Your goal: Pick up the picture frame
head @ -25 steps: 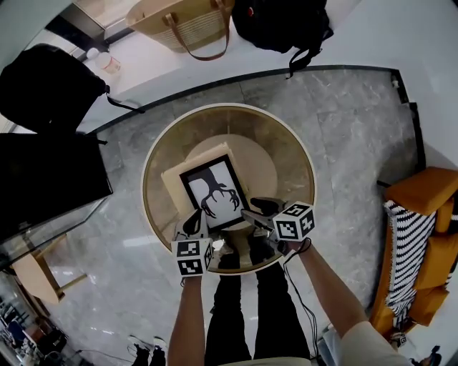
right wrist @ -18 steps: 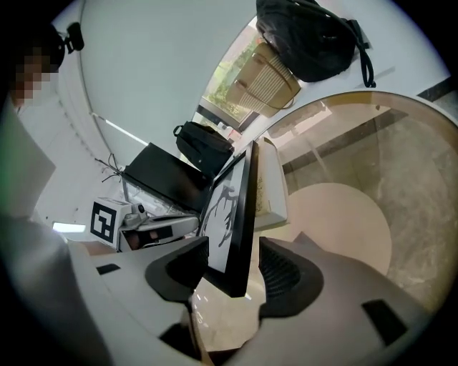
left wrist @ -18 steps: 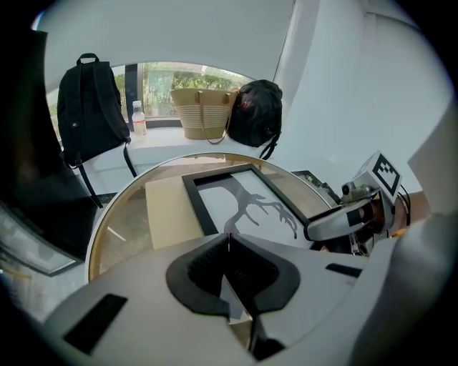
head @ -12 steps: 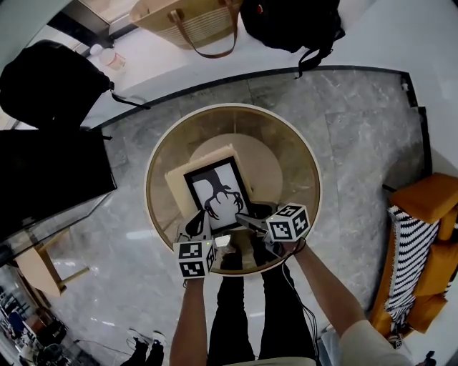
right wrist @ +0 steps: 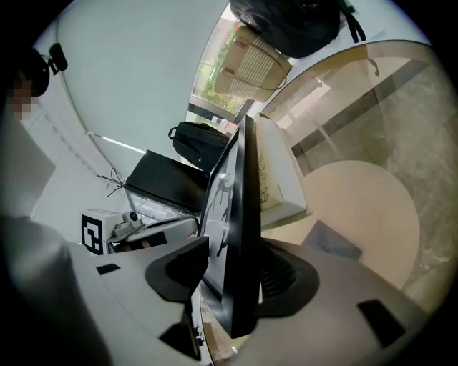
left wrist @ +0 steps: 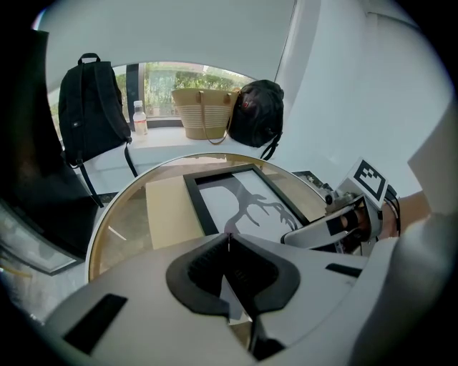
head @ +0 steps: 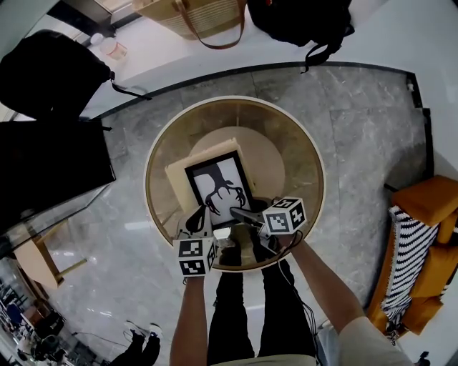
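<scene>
The picture frame (head: pixel 218 187), black-edged with a dark antler print, lies on a beige box (head: pixel 179 175) on the round glass table (head: pixel 308 164). My right gripper (head: pixel 241 213) is at the frame's near right corner. In the right gripper view the frame (right wrist: pixel 240 214) stands edge-on between the two pads, which touch both of its faces, so that gripper (right wrist: pixel 232 268) is shut on it. My left gripper (head: pixel 198 216) sits at the frame's near left corner with its jaws together (left wrist: pixel 229 239) and nothing seen in them. The left gripper view shows the frame (left wrist: pixel 243 200) flat on the box (left wrist: pixel 168 211).
Past the table stand a black backpack (head: pixel 43 64), a small bottle (head: pixel 107 48), a straw bag (head: pixel 193 14) and a black bag (head: pixel 300 18). A black cabinet (head: pixel 50 164) is at the left, an orange chair (head: pixel 429 236) at the right. The person's legs show under the table's near edge.
My right gripper has moved left onto the frame's near right corner and now has the frame between its pads. The left gripper has hardly moved.
</scene>
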The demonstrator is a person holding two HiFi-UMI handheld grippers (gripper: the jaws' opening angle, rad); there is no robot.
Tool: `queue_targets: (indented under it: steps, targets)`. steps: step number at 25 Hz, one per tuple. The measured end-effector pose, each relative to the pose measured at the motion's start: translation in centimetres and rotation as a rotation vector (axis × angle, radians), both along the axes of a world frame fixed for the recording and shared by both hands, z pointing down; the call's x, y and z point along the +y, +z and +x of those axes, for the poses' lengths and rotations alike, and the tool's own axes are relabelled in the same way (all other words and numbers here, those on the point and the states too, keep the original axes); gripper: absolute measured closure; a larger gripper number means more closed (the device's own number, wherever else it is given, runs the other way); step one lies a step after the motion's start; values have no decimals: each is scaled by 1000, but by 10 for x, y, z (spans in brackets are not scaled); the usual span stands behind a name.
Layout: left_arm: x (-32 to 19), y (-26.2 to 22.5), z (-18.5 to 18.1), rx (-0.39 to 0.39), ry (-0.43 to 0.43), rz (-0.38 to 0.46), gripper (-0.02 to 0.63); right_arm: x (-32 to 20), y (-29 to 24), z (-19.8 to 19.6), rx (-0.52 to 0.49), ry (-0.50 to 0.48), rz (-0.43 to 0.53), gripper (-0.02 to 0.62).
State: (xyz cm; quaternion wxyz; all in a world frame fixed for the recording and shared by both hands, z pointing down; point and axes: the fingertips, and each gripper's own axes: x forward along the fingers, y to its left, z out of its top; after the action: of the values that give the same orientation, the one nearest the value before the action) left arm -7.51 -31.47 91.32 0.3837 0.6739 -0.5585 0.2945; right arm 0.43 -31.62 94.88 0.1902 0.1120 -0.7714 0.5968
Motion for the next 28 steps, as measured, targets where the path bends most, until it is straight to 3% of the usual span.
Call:
queue_targets:
  steps: [5,8,13,28]
  targets:
    - [0,1,1,-2,10,3,584,0,-2,-2,-37,-3,-48,388]
    - [2,1,0,-2,6,2,584,3,-7,-5,-46,-1,-39,439]
    - [2,0,-1,0,-3,3,583,3,-12,-5,-53,16,-61,459]
    - [9,-1,-2,-3,-8,-9,583,6,-48,-7,-82,26,-7,545]
